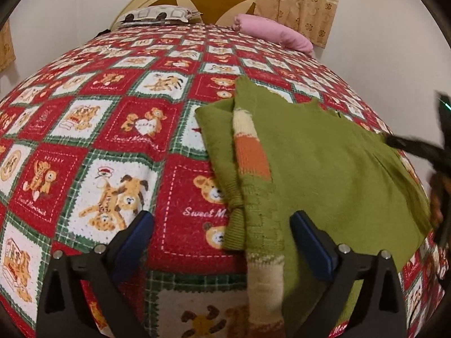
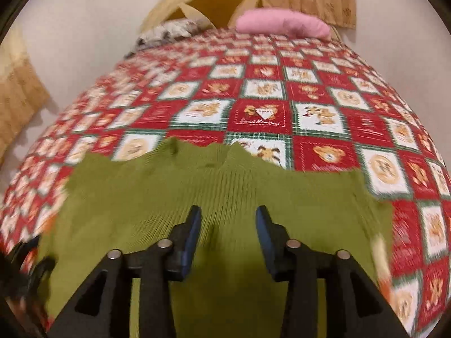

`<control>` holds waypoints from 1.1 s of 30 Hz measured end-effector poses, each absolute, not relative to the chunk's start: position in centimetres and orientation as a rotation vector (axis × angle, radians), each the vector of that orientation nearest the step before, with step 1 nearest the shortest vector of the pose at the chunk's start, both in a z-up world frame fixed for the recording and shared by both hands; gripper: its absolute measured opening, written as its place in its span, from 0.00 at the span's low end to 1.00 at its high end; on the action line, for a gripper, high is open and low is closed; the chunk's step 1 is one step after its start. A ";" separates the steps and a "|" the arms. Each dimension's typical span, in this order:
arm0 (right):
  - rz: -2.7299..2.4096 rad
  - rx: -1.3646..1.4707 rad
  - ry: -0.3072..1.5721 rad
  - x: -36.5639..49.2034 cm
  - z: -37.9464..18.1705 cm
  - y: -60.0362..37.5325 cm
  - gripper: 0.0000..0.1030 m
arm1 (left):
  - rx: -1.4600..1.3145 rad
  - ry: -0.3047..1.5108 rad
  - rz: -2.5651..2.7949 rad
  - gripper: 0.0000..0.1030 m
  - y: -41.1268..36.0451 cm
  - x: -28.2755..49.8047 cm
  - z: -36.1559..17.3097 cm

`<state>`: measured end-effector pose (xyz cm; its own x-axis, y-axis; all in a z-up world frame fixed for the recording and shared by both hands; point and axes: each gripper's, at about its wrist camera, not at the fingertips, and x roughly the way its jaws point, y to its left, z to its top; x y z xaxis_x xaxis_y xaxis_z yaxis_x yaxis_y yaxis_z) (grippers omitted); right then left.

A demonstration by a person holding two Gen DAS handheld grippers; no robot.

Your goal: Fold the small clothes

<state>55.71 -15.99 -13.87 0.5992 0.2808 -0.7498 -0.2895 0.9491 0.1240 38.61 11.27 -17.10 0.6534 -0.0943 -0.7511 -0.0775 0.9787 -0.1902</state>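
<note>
1. Left wrist view: the left gripper (image 1: 221,232) hovers over the bed (image 1: 93,129) with its fingers spread wide and nothing between them. The green sweater (image 1: 324,169) lies flat on the quilt, to the right of the gap — only the right finger overlaps its near-left edge. A striped sleeve (image 1: 253,157) is folded across the body and runs near to far, roughly in line with the fingers. The right gripper (image 1: 417,146) shows as a dark blur at the sweater's right edge.

2. Right wrist view: the right gripper (image 2: 228,225) sits directly above the green sweater (image 2: 225,197), fingers partly open and empty, the ribbed knit filling the space beneath them. The garment spreads left to right across this view, its far edge ragged against the quilt. Judging by that, the right hand is nearer the cloth — the left must shift right to catch an edge.
</note>
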 end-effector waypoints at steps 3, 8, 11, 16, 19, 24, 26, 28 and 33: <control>0.340 -0.048 0.807 49.7 -12.7 -19.0 0.43 | -0.209 0.860 -0.008 0.99 11.2 38.6 -17.1; 0.296 0.001 0.853 45.2 -14.3 -24.2 0.48 | -0.191 0.868 0.000 0.99 10.9 38.6 -17.1; 0.278 0.020 0.938 44.8 -17.5 -26.3 0.48 | -0.168 0.870 0.015 1.00 10.6 38.6 -17.2; 0.240 0.032 0.851 43.0 -15.4 -26.4 0.48 | -0.155 0.873 0.029 1.00 10.7 38.7 -17.2; 0.299 0.019 0.838 43.4 -13.9 -24.1 0.48 | -0.142 0.875 0.036 1.00 10.5 38.8 -17.2; 0.309 -0.028 0.883 44.6 -15.5 -20.7 0.48 | -0.146 0.876 0.035 1.00 10.5 38.8 -17.2; 0.290 -0.030 0.907 44.4 -17.4 -20.3 0.49 | -0.146 0.876 0.035 1.00 10.5 38.8 -17.3; 0.284 -0.050 0.869 43.4 -17.7 -20.1 0.52 | -0.147 0.876 0.034 1.00 10.5 38.8 -17.2; 0.276 -0.041 0.886 42.2 -18.0 -20.8 0.54 | -0.176 0.885 0.019 1.00 10.8 38.9 -17.5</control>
